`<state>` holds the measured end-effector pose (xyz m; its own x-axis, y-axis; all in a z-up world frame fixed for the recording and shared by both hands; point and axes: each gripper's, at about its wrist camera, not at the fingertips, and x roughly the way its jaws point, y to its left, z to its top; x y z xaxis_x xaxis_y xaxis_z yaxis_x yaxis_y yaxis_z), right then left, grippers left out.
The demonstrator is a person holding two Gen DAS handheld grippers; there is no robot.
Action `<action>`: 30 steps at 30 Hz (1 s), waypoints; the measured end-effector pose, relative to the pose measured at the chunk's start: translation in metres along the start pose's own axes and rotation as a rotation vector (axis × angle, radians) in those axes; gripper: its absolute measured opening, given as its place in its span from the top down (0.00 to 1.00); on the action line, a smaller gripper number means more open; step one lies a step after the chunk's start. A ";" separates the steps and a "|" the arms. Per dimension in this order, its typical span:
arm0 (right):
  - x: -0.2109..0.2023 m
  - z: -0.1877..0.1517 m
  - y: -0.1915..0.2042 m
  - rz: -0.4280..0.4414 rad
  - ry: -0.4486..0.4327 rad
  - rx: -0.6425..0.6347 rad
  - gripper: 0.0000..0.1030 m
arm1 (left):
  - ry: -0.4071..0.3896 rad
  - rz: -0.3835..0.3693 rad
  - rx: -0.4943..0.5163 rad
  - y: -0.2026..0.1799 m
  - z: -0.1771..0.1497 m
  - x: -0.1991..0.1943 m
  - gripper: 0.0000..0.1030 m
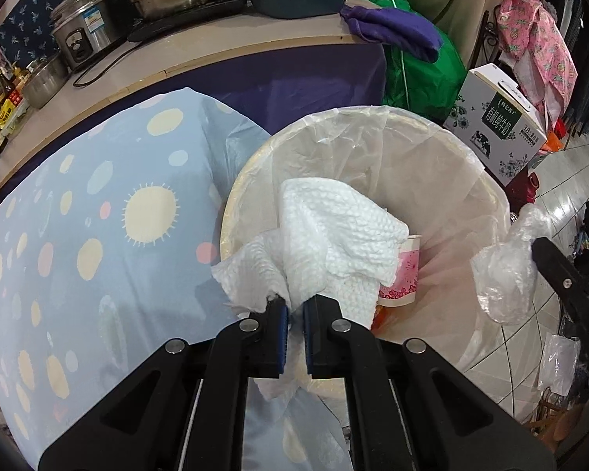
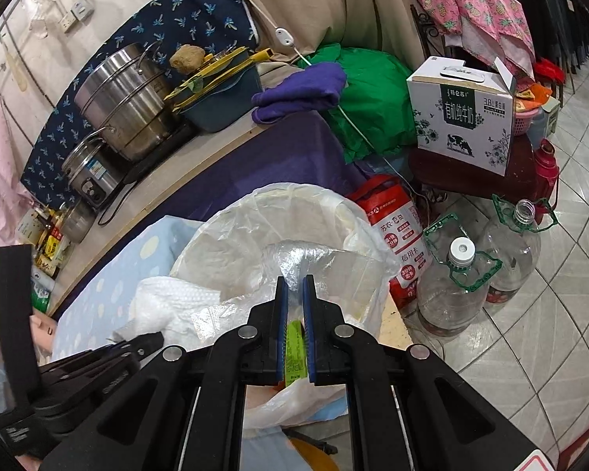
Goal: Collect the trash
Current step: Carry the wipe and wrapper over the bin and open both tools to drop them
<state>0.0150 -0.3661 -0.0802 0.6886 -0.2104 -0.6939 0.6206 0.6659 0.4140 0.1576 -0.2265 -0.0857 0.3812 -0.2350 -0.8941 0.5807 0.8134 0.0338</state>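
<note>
A round cream trash bin (image 1: 494, 212) lined with a clear bag stands beside the table; it also shows in the right wrist view (image 2: 216, 243). A pink paper cup (image 1: 402, 274) lies inside it. My left gripper (image 1: 296, 306) is shut on a crumpled white paper towel (image 1: 333, 235), held over the bin's near rim. My right gripper (image 2: 293, 286) is shut on a clear plastic wrapper (image 2: 314, 263) with a green label, over the bin's right side. The wrapper (image 1: 502, 274) and the right gripper's finger show at the right of the left wrist view.
A table with a light blue spotted cloth (image 1: 98, 216) lies left of the bin. Behind is a counter with steel pots (image 2: 125, 98) and a purple cloth (image 2: 298, 90). A milk carton box (image 2: 463, 117), a red bag (image 2: 396, 227) and two large clear bottles (image 2: 455, 290) stand on the tiled floor.
</note>
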 end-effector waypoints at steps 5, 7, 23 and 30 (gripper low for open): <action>0.011 0.006 0.000 -0.002 0.013 0.002 0.93 | 0.004 0.013 -0.023 0.003 0.005 0.011 0.83; 0.016 0.009 0.005 0.001 0.016 -0.006 0.93 | -0.016 0.027 -0.042 0.008 0.006 0.007 0.65; 0.069 0.019 0.075 0.094 0.101 -0.123 0.64 | -0.106 0.064 -0.205 0.066 0.005 -0.030 0.42; 0.054 0.013 0.072 0.085 0.081 -0.107 0.64 | -0.097 0.063 -0.243 0.082 0.000 -0.030 0.41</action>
<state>0.1022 -0.3391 -0.0803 0.7020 -0.0946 -0.7059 0.5146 0.7526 0.4109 0.1937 -0.1532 -0.0560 0.4850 -0.2200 -0.8464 0.3680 0.9293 -0.0307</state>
